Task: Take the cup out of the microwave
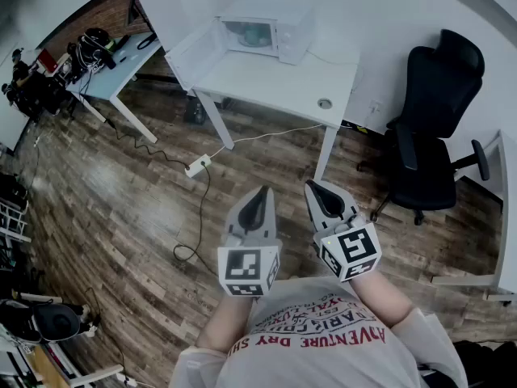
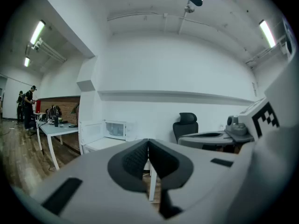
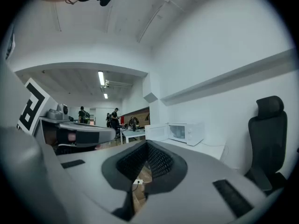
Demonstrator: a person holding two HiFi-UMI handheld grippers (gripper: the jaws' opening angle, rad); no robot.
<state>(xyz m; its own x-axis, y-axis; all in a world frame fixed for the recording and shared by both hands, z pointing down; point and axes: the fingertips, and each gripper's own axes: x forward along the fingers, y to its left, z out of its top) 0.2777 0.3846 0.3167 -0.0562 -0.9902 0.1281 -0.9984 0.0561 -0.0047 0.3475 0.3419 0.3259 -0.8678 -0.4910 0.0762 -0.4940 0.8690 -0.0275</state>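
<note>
Two closed pairs of jaws, nothing between, seen plainly in the gripper views: left gripper (image 1: pixel 260 192) and right gripper (image 1: pixel 315 186), well short of the desk (image 1: pixel 275 79). Only from the head view: cup (image 1: pixel 257 34) inside the open microwave (image 1: pixel 279 23), desk's far left corner.

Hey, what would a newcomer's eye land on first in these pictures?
The white microwave sits on the white table, its door swung open and a pale cup visible inside. Nearer, the left gripper and right gripper are held side by side over the wood floor, both shut and empty, well short of the table. A black office chair stands right of the table.
</note>
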